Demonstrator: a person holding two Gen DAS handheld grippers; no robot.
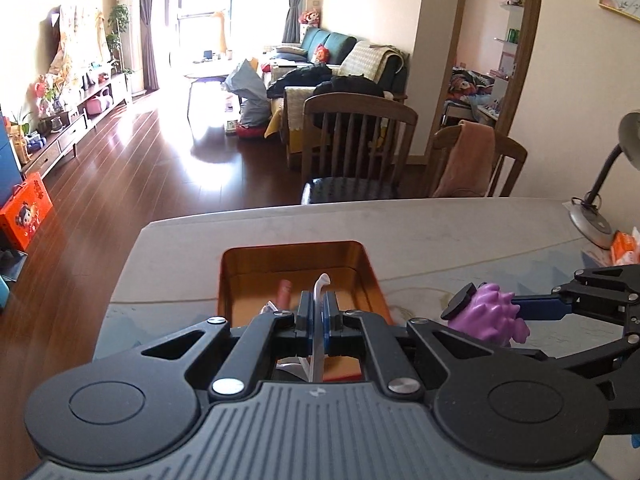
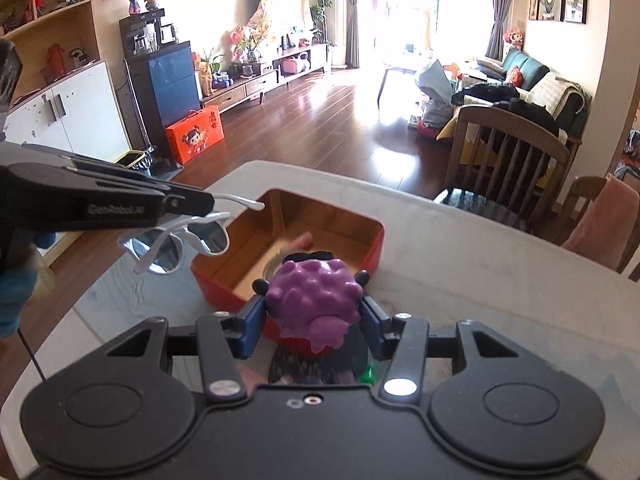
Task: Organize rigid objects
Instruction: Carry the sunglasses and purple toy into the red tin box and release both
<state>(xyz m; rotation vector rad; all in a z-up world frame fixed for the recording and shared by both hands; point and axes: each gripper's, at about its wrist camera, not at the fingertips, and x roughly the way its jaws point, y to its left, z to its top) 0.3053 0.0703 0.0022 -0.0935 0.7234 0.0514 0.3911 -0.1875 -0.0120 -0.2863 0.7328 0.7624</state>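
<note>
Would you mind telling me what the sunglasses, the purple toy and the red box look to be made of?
Sunglasses: glossy white plastic frame, judging by its smooth thin arms; dark mirror-like lenses.
Purple toy: probably moulded plastic or vinyl, with a smooth, bumpy, softly shiny surface.
Red box: likely tin, given the thin rounded walls and golden, reflective inside; coated card cannot be ruled out.

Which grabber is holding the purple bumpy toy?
The right gripper holds the purple toy between its blue pads. The left gripper pinches white sunglasses instead.
</note>
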